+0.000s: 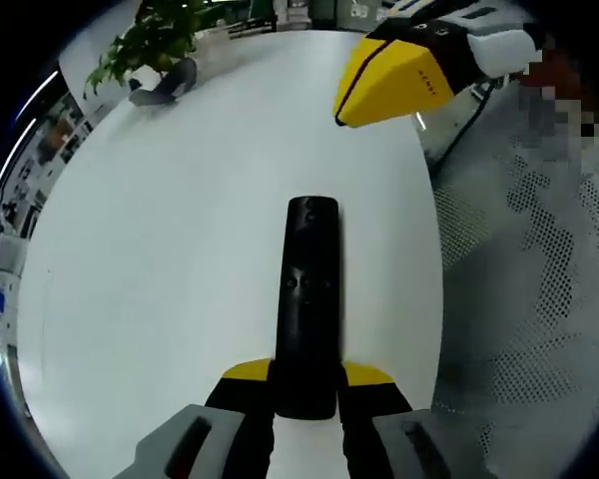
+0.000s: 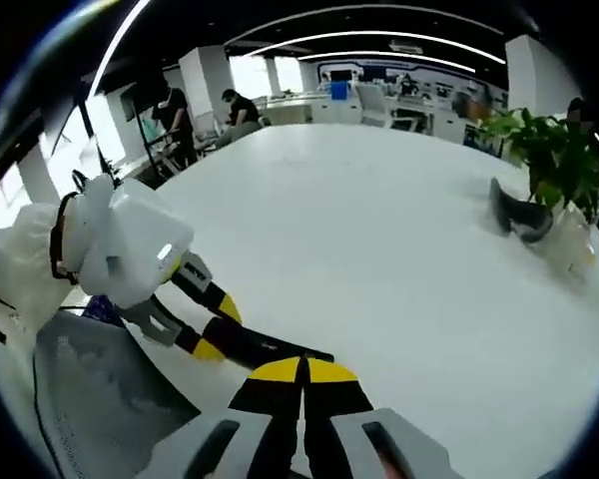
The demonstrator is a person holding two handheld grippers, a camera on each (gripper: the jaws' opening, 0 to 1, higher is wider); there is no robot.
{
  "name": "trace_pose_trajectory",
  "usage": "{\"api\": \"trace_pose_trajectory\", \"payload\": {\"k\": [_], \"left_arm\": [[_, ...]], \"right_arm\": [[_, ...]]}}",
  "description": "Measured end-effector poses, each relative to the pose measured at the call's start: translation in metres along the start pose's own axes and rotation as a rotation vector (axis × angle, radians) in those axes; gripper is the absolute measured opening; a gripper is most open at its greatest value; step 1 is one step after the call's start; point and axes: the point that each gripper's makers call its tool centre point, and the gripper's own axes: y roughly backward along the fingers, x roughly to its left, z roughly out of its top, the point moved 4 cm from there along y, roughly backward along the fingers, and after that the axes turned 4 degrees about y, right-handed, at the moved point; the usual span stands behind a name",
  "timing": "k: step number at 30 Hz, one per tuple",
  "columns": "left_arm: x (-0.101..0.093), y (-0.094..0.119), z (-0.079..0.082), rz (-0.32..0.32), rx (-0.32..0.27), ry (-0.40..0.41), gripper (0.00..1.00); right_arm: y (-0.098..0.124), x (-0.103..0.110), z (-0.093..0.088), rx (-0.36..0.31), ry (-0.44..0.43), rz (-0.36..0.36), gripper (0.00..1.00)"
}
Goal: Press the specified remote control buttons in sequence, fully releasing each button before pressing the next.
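Left gripper view showed the remote (image 1: 310,299) lying lengthwise between the left gripper (image 1: 305,384), its near end clamped by the yellow-tipped fingers (image 1: 248,371) and its far end reaching out over the white table (image 1: 180,230). Its long axis ran straight away from the camera, button face up, with small buttons faintly visible near the middle. The fingers were closed just to the remote's width, touching it on both sides.

The right gripper (image 1: 399,75) hung at the far right of that view, near the table edge and well apart from the remote. Its yellow tips seemed pressed together, making a single blunt point.

In the right gripper view, the right gripper (image 2: 302,374) had its fingers clenched on nothing, with only a thin dark seam between them. Just beyond them lay the remote (image 2: 270,349), held by the left gripper (image 2: 212,329) coming in from the left; the remote's long axis ran across this view.

Judging from this, the right gripper was the pressing tool and had to drop onto the button face. A plant (image 2: 544,150) stood far off.
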Motion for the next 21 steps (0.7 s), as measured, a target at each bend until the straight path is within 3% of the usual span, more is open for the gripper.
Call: {"api": "trace_pose_trajectory", "payload": {"k": [4,10,21], "left_arm": [[-0.009,0.001,-0.002,-0.002,-0.001,-0.009,0.24],[-0.017,0.001,-0.004,-0.01,-0.027,0.005,0.24],[-0.019,0.002,-0.004,-0.015,-0.036,0.002,0.24]], "right_arm": [[-0.006,0.0,-0.008,0.052,-0.011,0.019,0.0],[-0.02,-0.005,-0.027,0.196,-0.061,0.061,0.0],[-0.031,-0.007,-0.035,0.223,-0.058,0.083,0.0]]}}
